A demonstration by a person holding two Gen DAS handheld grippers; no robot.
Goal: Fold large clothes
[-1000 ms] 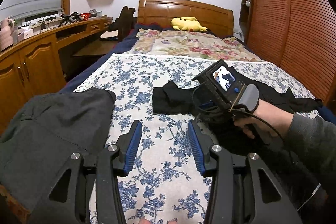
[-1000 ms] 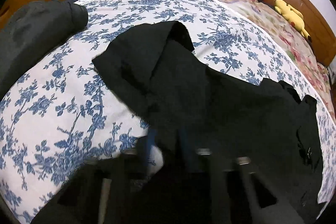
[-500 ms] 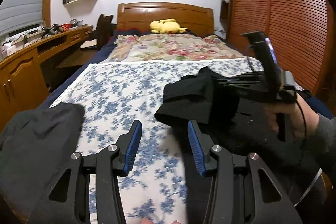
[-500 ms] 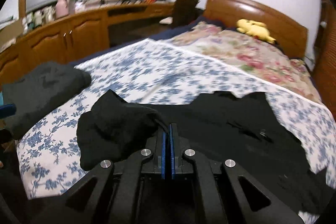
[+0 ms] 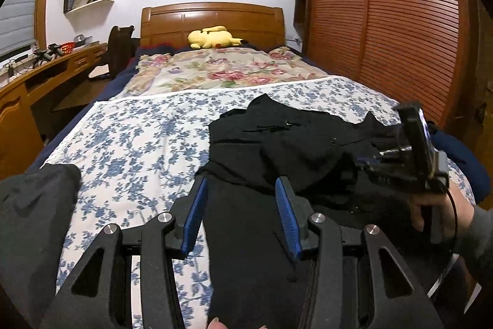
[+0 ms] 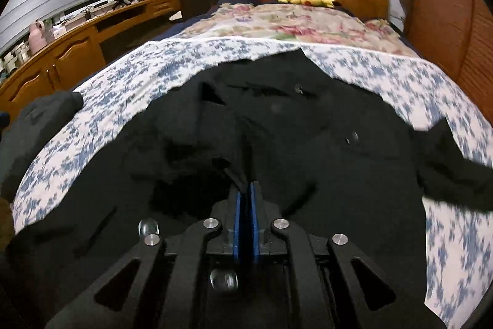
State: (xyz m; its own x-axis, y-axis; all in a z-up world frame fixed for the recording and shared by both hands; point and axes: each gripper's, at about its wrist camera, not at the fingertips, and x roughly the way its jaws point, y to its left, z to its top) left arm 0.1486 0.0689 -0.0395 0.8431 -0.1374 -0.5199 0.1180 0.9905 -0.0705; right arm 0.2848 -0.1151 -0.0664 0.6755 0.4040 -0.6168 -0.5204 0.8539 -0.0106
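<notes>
A large black garment (image 5: 292, 150) lies spread on the blue-flowered bedspread (image 5: 138, 137); it fills the middle of the right wrist view (image 6: 292, 128). My left gripper (image 5: 242, 196) is open, its blue pads just above the garment's near left part, holding nothing. My right gripper (image 6: 246, 193) is shut on a fold of the black garment, pinched between its blue pads. It also shows at the right of the left wrist view (image 5: 354, 165), held in a hand, with cloth bunched at its tips.
A dark grey folded garment (image 5: 34, 211) lies at the bed's near left corner. A yellow plush toy (image 5: 212, 37) rests by the wooden headboard (image 5: 212, 17). A wooden desk (image 5: 46, 73) runs along the left; a slatted wardrobe (image 5: 385, 20) stands right.
My right gripper has carried the garment's left part over to the right and lowered it onto the rest of the garment. My left gripper has shifted right, over the black cloth, still open.
</notes>
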